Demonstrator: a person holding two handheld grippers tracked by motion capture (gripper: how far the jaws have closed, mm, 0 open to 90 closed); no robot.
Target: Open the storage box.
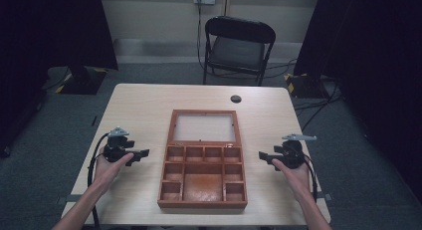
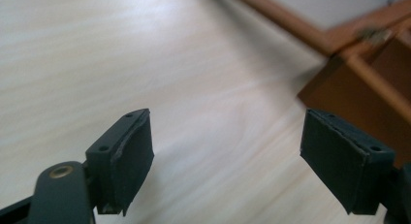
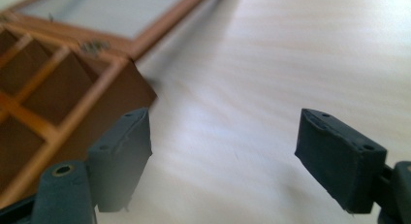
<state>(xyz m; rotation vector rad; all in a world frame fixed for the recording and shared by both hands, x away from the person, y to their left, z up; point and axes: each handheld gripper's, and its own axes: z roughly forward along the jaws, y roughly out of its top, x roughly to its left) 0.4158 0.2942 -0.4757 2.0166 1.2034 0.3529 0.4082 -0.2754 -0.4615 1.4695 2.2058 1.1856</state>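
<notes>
A brown wooden box [image 1: 203,177] with several compartments lies in the middle of the table, its glass-paned lid [image 1: 203,127] folded open flat behind it. The compartments look empty. My left gripper [image 1: 143,154] hovers left of the box, open, with nothing between its jaws [image 2: 228,161]; the box's corner [image 2: 358,88] lies ahead at the right. My right gripper [image 1: 263,156] is held right of the box, open and empty [image 3: 223,158]; the box's compartments [image 3: 53,93] and lid [image 3: 106,13] lie to the left in its view.
The light wooden table [image 1: 139,105] has a round cable hole [image 1: 236,98] near its far edge. A black folding chair [image 1: 238,48] stands behind the table. Dark curtains hang at both sides, and cables lie on the grey floor.
</notes>
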